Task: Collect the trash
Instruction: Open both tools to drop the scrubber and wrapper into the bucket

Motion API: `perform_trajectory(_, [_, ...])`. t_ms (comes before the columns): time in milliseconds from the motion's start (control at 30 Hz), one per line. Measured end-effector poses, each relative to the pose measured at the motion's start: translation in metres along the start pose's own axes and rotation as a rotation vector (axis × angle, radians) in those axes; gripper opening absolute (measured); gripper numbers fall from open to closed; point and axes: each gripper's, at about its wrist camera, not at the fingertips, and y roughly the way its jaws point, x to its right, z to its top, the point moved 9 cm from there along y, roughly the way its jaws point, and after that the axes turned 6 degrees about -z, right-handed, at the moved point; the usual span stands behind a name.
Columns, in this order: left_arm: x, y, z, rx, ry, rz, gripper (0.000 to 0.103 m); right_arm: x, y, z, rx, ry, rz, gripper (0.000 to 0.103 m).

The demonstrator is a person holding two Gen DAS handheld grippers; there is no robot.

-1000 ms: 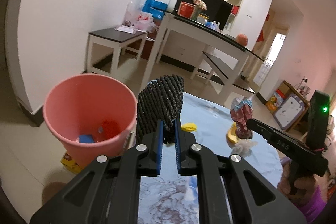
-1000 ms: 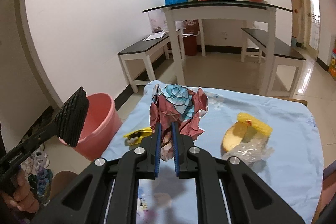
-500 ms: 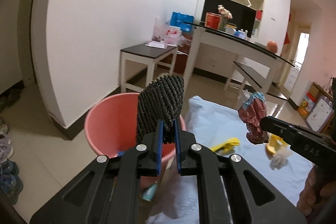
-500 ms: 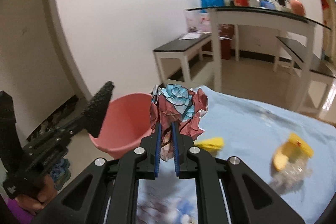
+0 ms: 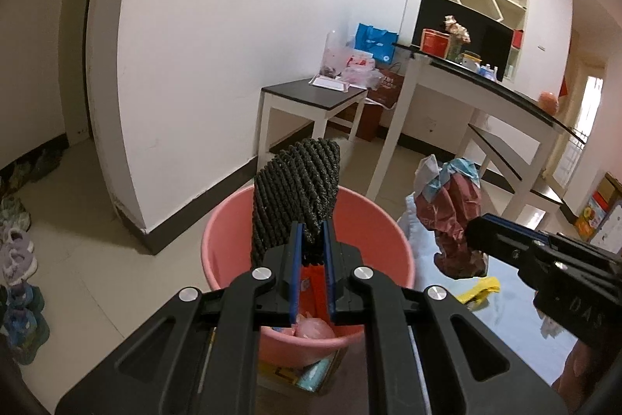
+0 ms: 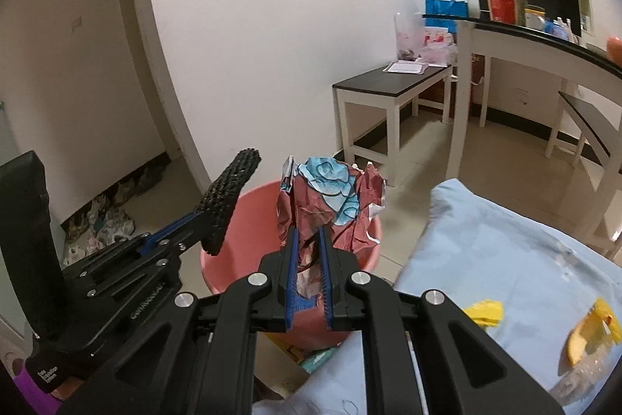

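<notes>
My left gripper [image 5: 311, 240] is shut on a black woven pad [image 5: 295, 197] and holds it upright over the pink bucket [image 5: 229, 240], which has some trash in its bottom. The pad also shows in the right wrist view [image 6: 229, 201]. My right gripper [image 6: 309, 251] is shut on a crumpled maroon and blue wrapper [image 6: 330, 201], held just above the bucket's near rim [image 6: 248, 205]. In the left wrist view the wrapper [image 5: 451, 212] hangs to the right of the bucket.
The blue-clothed table [image 6: 505, 259] at right carries a yellow scrap [image 6: 484, 312], an orange-yellow piece [image 6: 587, 337] and clear plastic. A dark-topped white bench [image 5: 311, 100] and a tall white table [image 5: 486, 92] stand behind. Shoes [image 5: 15, 244] line the left floor.
Both grippers have swung left from over the table toward the bucket. The pad now hangs over the bucket and the wrapper has come to its rim. Both grips stay shut.
</notes>
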Motion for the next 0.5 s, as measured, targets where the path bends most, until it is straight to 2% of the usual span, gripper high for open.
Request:
perform_trajectory(133, [-0.009,0.010,-0.001,-0.013,-0.007,-0.001,0.010,-0.012,0.025,0.003,-0.025,-0.019,0.004,0.010])
perform_trajectory(500, [-0.021,0.030,-0.006,-0.035,-0.034,-0.025,0.010,-0.023,0.062,-0.004,-0.073,-0.034,0.013,0.010])
